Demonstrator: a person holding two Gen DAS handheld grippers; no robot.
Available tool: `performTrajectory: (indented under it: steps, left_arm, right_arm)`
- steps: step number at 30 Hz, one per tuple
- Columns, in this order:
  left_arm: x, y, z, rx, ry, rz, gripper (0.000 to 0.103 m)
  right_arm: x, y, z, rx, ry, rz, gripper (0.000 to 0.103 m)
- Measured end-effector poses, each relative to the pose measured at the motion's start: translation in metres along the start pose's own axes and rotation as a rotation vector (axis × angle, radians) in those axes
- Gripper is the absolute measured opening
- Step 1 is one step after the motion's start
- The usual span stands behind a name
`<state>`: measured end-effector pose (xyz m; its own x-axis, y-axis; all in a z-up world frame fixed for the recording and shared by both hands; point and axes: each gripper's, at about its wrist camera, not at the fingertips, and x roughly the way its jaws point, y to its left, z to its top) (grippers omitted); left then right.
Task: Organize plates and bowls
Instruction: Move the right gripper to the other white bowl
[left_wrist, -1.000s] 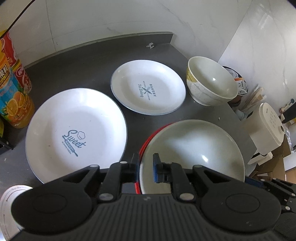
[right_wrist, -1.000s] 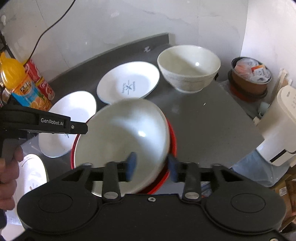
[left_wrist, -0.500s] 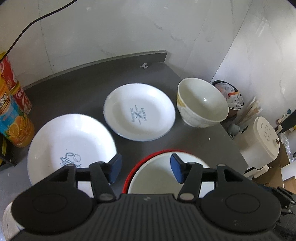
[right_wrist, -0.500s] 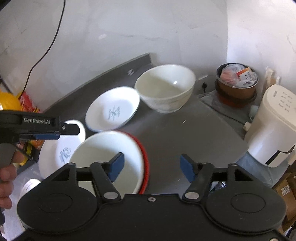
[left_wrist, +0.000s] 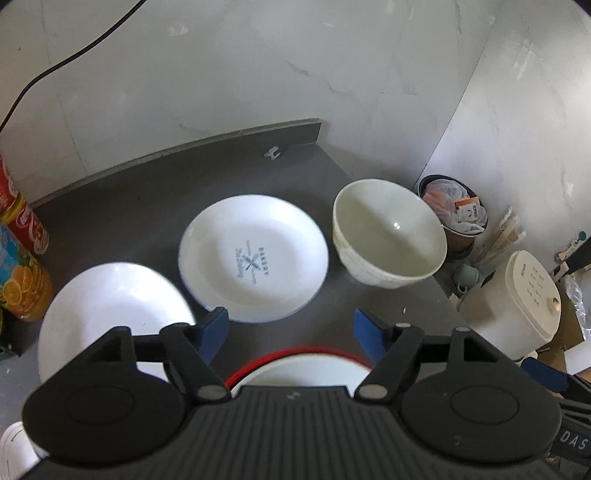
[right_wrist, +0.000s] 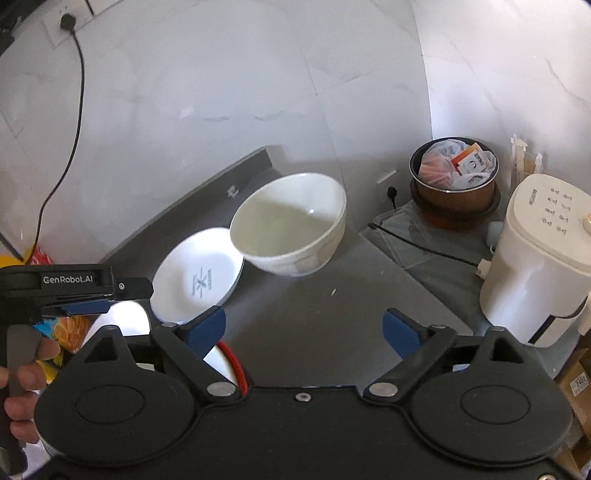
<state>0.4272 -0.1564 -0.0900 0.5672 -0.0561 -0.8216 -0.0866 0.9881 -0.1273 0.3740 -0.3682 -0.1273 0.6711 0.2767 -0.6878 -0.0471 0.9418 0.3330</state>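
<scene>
In the left wrist view, the left gripper (left_wrist: 291, 330) is seen with its blue-tipped jaws spread wide and nothing held between them. Just below and between the jaws, a white bowl (left_wrist: 295, 373) is nested in a red-rimmed bowl (left_wrist: 280, 356); both are largely hidden by the gripper body. Beyond the jaws, a white plate printed "BAKERY" (left_wrist: 255, 258) lies flat on the dark grey counter (left_wrist: 129, 206). A second white plate (left_wrist: 110, 310) is seen to its left, partly covered by the left jaw. A cream bowl (left_wrist: 388, 236) stands upright and empty to the right of the printed plate, near the counter's edge. An orange juice bottle (left_wrist: 22, 280) and a red can (left_wrist: 22, 221) are seen at the left edge. On the floor to the right, a brown pot (left_wrist: 456, 214) filled with wrappers and a white appliance (left_wrist: 517, 299) are visible.

In the right wrist view, the right gripper (right_wrist: 304, 328) is likewise seen spread wide and empty, above bare counter. The red rim (right_wrist: 232, 362) shows just inside its left jaw. The cream bowl (right_wrist: 291, 225) lies ahead, apart from the jaws, beside the printed plate (right_wrist: 199, 273). The left gripper, gripped by a hand (right_wrist: 22, 373), is seen at the left.
</scene>
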Motion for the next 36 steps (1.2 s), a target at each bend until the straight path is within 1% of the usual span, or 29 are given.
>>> performTrajectory:
  steps: [4, 9, 15, 19, 20, 22, 27, 28, 30, 31, 36]
  left_arm:
    - [0.004, -0.011, 0.008, -0.002, -0.019, -0.006, 0.076]
    - [0.019, -0.023, 0.021, -0.032, -0.013, -0.021, 0.076]
    - [0.041, -0.035, 0.036, -0.059, -0.02, -0.016, 0.075]
    - [0.055, -0.04, 0.044, -0.083, -0.014, -0.023, 0.072]
    - [0.059, -0.041, 0.046, -0.086, -0.013, -0.024, 0.07]
    - [0.067, -0.044, 0.05, -0.089, -0.011, -0.017, 0.068]
    - [0.091, -0.046, 0.058, -0.118, 0.018, -0.019, 0.051]
    - [0.095, -0.047, 0.059, -0.121, 0.025, -0.015, 0.05]
    - [0.105, -0.047, 0.061, -0.13, 0.038, -0.01, 0.044]
    - [0.11, -0.047, 0.061, -0.133, 0.046, -0.004, 0.043]
    - [0.129, -0.047, 0.06, -0.133, 0.083, 0.02, 0.032]
  right_arm:
    - [0.009, -0.011, 0.01, 0.01, -0.001, 0.011, 0.092]
    - [0.024, -0.026, 0.026, 0.037, 0.007, 0.026, 0.091]
    - [0.045, -0.041, 0.045, 0.073, 0.015, 0.054, 0.084]
    - [0.062, -0.048, 0.056, 0.083, 0.026, 0.065, 0.074]
    - [0.067, -0.05, 0.059, 0.091, 0.031, 0.068, 0.071]
    - [0.077, -0.053, 0.065, 0.104, 0.038, 0.073, 0.069]
    - [0.102, -0.057, 0.075, 0.125, 0.063, 0.081, 0.062]
    - [0.107, -0.057, 0.077, 0.128, 0.071, 0.083, 0.06]
    - [0.116, -0.056, 0.08, 0.133, 0.081, 0.085, 0.058]
    - [0.121, -0.054, 0.081, 0.132, 0.087, 0.084, 0.057]
    - [0.138, -0.047, 0.085, 0.114, 0.131, 0.074, 0.045]
